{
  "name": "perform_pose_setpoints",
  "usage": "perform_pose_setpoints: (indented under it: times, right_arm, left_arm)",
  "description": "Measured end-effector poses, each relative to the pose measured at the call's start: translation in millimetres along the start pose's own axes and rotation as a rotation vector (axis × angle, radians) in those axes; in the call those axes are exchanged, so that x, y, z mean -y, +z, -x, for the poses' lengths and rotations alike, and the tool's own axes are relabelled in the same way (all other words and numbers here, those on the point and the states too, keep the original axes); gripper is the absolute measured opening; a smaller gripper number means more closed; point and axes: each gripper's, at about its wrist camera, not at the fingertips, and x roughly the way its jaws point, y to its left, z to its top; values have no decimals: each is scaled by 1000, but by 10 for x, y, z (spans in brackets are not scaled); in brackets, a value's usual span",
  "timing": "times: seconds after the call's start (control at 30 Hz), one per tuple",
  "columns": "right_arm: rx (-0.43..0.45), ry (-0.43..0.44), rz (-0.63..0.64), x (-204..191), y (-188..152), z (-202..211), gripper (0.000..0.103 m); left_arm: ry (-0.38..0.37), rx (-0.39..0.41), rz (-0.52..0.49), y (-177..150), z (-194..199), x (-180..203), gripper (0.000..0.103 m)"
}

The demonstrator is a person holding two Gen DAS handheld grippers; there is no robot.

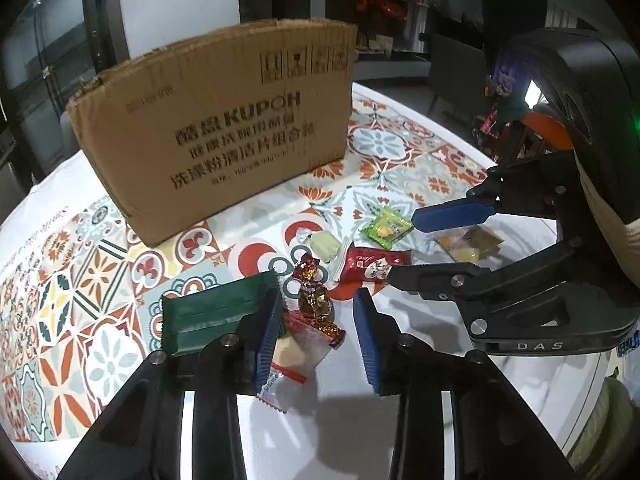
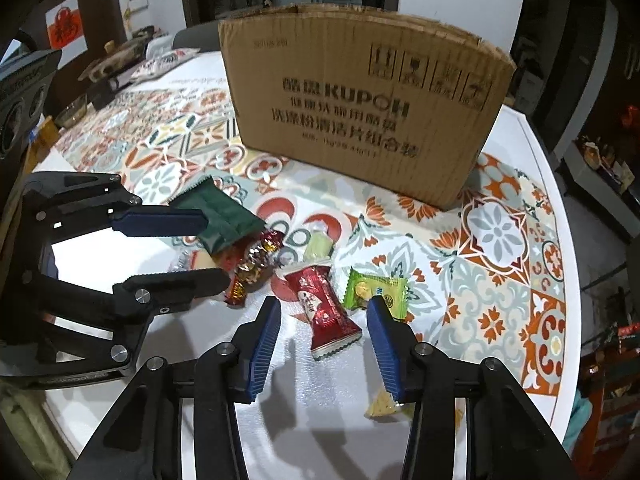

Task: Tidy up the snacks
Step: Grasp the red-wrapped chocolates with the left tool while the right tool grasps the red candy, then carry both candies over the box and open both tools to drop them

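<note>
Loose snacks lie in front of a cardboard box [image 1: 216, 128] [image 2: 360, 120] on the patterned cloth. My left gripper [image 1: 318, 304] [image 2: 216, 248] is open and low over a gold-red candy [image 1: 314, 300] [image 2: 256, 264] and a clear cracker wrapper [image 1: 296, 352]. A dark green packet [image 1: 212, 316] [image 2: 222, 216] lies just outside its left finger. My right gripper [image 2: 323, 308] [image 1: 404, 245] is open astride a red packet [image 2: 328, 312] [image 1: 372, 266]; its pads stand apart from it. A lime-green packet [image 2: 374, 290] [image 1: 386, 226] lies by its right fingertip, and a pale green candy [image 2: 320, 246] [image 1: 326, 246] lies further back.
A yellow cracker packet [image 2: 384, 402] lies under the right finger. The table's white rim [image 2: 560, 200] curves close on the right. A glass bowl [image 2: 74, 110] and other clutter sit at the far left; a chair [image 1: 456, 76] stands behind the table.
</note>
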Motion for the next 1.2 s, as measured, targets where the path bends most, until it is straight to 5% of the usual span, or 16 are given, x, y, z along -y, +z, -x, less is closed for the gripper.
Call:
perform_pose_setpoints:
  times: [0.53, 0.73, 1.2]
  right_arm:
    - [-75, 40, -15, 48, 26, -328, 36]
    - [-74, 51, -45, 60, 20, -354, 25]
    - [29, 43, -147, 94, 18, -5, 24]
  left_arm:
    - [-32, -66, 1, 15, -364, -5, 25]
    - [-37, -68, 33, 8, -400, -30, 21]
    - [-37, 34, 116, 40, 90, -50, 20]
